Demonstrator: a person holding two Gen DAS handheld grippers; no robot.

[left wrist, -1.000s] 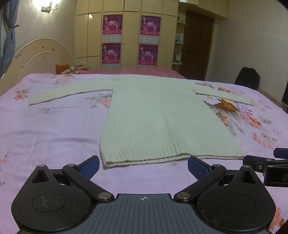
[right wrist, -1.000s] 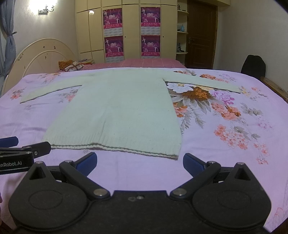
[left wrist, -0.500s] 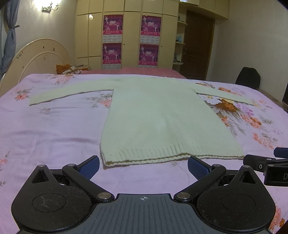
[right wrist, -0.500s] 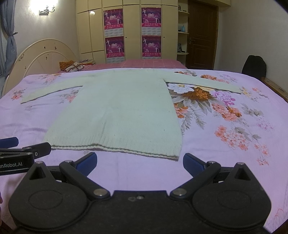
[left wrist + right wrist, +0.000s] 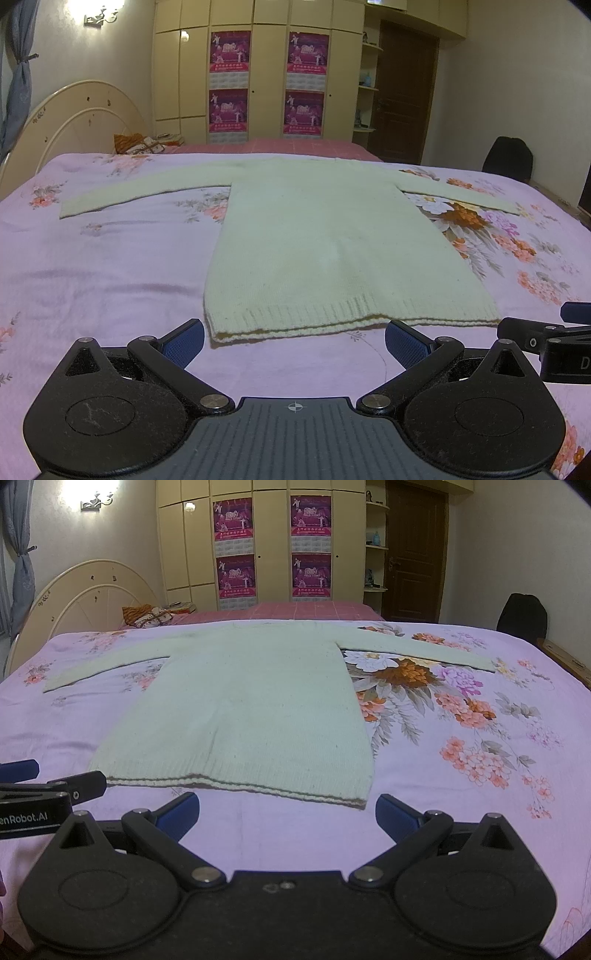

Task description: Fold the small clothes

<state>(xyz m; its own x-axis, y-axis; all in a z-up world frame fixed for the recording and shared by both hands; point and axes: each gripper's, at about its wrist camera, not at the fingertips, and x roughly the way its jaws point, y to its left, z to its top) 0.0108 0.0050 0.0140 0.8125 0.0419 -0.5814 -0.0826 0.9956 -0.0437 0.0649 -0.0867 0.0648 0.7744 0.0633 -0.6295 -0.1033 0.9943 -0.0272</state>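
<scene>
The left tongs (image 5: 294, 345) hang with both blue-padded arms spread wide and nothing between them, and the right tongs (image 5: 287, 814) gape the same way just beside them at three o'clock. Toward twelve o'clock from both, near the pads but not touching, lies the ribbed hem of a pale green knitted long-sleeved sweater (image 5: 325, 236), spread flat with sleeves outstretched on the bed's lilac floral-printed sheet (image 5: 461, 738).
</scene>
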